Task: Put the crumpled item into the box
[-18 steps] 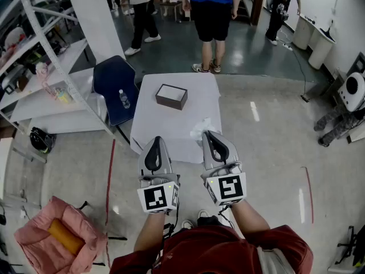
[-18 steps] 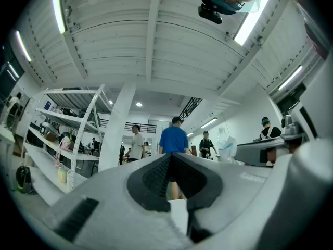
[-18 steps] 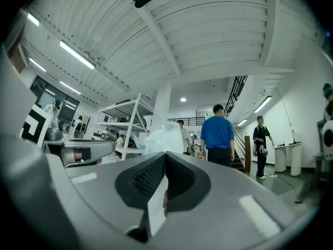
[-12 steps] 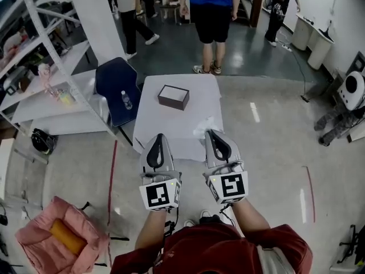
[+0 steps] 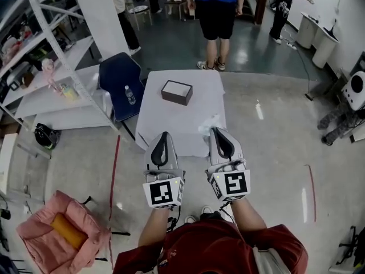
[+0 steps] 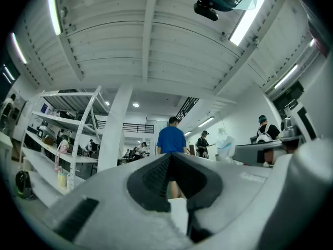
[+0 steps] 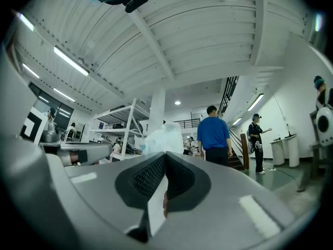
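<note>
A small dark box (image 5: 177, 92) with a pale inside stands open on the far half of the white table (image 5: 171, 124). The crumpled item (image 5: 209, 124), a clear whitish wad of plastic, lies near the table's front right edge. It also rises just above the jaws in the right gripper view as the crumpled item (image 7: 163, 136). My right gripper (image 5: 219, 131) is shut and empty, its tip just short of the wad. My left gripper (image 5: 165, 136) is shut and empty at the table's front edge, beside the right one. Both jaw pairs meet in the gripper views (image 6: 170, 155) (image 7: 165, 154).
A blue chair (image 5: 118, 76) holding a water bottle (image 5: 130, 95) stands left of the table, beside white shelving (image 5: 45, 61). A person in a blue shirt (image 5: 215, 10) stands beyond the table's far end. A pink bag (image 5: 54, 233) lies on the floor at lower left.
The table, box and wad have come slightly nearer in the head view, and both grippers have edged forward toward the table's front edge. Both stay shut.
</note>
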{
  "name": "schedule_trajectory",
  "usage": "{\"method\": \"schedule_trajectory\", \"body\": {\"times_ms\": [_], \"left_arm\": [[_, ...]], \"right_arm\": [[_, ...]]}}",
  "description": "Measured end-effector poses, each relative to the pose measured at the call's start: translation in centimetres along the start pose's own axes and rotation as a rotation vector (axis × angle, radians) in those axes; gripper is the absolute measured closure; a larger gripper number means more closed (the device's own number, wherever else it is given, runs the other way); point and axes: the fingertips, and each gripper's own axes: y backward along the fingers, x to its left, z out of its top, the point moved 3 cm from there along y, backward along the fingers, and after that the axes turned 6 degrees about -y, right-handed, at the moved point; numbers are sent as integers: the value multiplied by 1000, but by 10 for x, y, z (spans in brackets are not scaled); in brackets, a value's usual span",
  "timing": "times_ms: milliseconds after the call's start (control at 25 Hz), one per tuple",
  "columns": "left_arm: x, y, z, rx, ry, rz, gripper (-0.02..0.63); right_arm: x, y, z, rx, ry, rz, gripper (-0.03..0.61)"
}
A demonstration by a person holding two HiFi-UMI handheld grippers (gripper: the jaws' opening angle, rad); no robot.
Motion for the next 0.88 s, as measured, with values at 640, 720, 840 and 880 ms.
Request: {"method": "schedule_trajectory", "body": {"times_ms": [640, 720, 840, 880], "left_arm": [[-67, -27, 4, -9, -2, -22, 612], [-77, -34, 5, -17, -5, -21, 611], [-90, -43, 4, -19, -3, -14, 611], [-94, -46, 3, -17, -4, -14, 611]], "right_arm": [[-64, 18, 8, -30, -27, -1, 575], [-76, 17, 8, -31, -30, -6, 575], [-93, 18, 8, -35, -26, -9, 574], [-98, 18, 7, -35, -26, -6, 575]]}}
